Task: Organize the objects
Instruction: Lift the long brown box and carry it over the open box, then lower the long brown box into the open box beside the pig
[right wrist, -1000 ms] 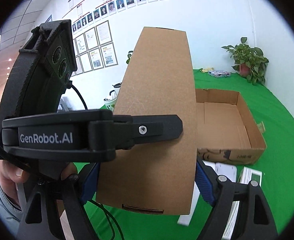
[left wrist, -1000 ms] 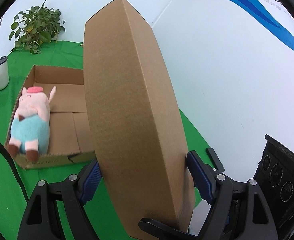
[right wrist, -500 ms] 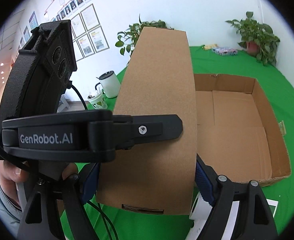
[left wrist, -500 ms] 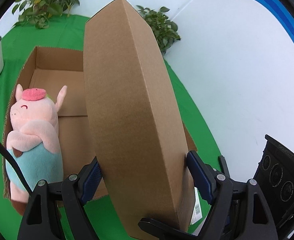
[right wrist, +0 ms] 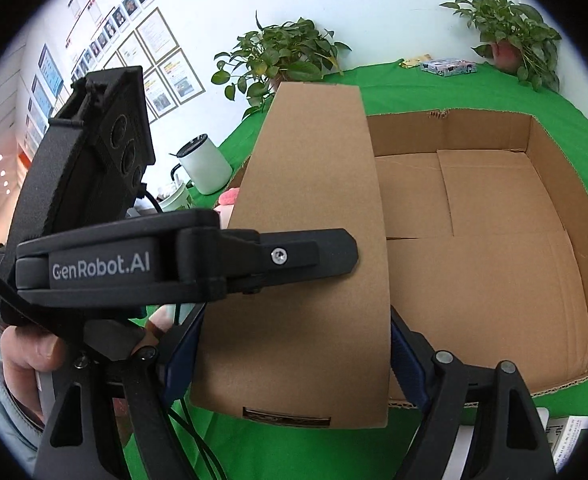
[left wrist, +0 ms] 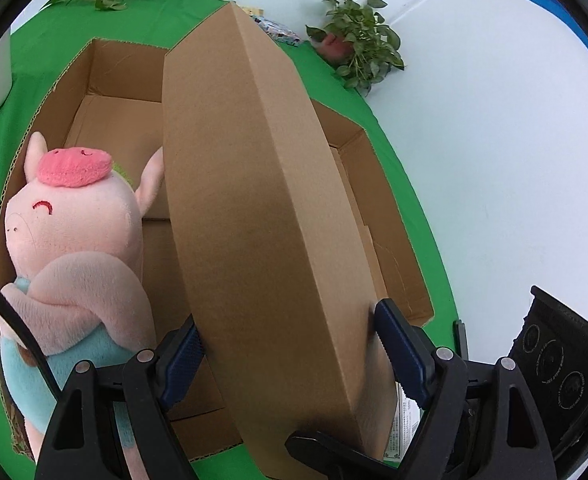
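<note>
Flat box (left wrist: pixel 262 216): plain brown cardboard, matt, faintly grainy. Open carton (right wrist: pixel 493 216): same corrugated board, fluting visible along the cut rim. Plush pig (left wrist: pixel 74 240): soft short-pile fabric, pink with a blue body. Counter (right wrist: pixel 433 84): covered in green cloth, matt. Left claw (left wrist: pixel 290 352) and right claw (right wrist: pixel 290 356): black matt plastic, blue ribbed pads, bright metal screws. Mug (right wrist: pixel 206 164): white, smooth, slight sheen.

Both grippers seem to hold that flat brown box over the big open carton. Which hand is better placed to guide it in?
Probably right: the right gripper faces the carton's bare floor, while the left gripper hangs beside the plush pig. Both clamp the flat box.
</note>
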`<state>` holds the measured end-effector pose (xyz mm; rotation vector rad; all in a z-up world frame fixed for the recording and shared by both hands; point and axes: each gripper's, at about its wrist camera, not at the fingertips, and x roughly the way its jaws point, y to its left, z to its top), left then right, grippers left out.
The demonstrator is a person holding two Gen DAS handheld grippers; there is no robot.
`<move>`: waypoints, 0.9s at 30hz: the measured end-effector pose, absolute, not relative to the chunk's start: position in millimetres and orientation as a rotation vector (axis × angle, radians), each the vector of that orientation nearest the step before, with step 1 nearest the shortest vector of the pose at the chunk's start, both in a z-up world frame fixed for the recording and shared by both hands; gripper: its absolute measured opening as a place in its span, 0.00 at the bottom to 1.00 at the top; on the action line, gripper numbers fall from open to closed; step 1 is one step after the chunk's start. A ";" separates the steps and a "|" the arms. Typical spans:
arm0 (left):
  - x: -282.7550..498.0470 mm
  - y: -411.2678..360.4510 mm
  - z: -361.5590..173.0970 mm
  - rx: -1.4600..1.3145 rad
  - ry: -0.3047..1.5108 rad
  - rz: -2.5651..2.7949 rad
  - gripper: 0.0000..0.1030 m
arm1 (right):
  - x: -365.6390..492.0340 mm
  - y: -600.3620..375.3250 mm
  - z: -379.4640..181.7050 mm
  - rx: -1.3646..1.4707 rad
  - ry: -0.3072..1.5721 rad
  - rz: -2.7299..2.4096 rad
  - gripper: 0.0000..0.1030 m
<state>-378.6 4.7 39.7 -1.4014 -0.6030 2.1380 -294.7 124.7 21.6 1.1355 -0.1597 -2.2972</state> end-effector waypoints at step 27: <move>-393.8 -23.9 48.3 -1.450 -0.529 2.247 0.75 | -328.6 113.2 -26.5 1.362 -0.212 -2.320 0.76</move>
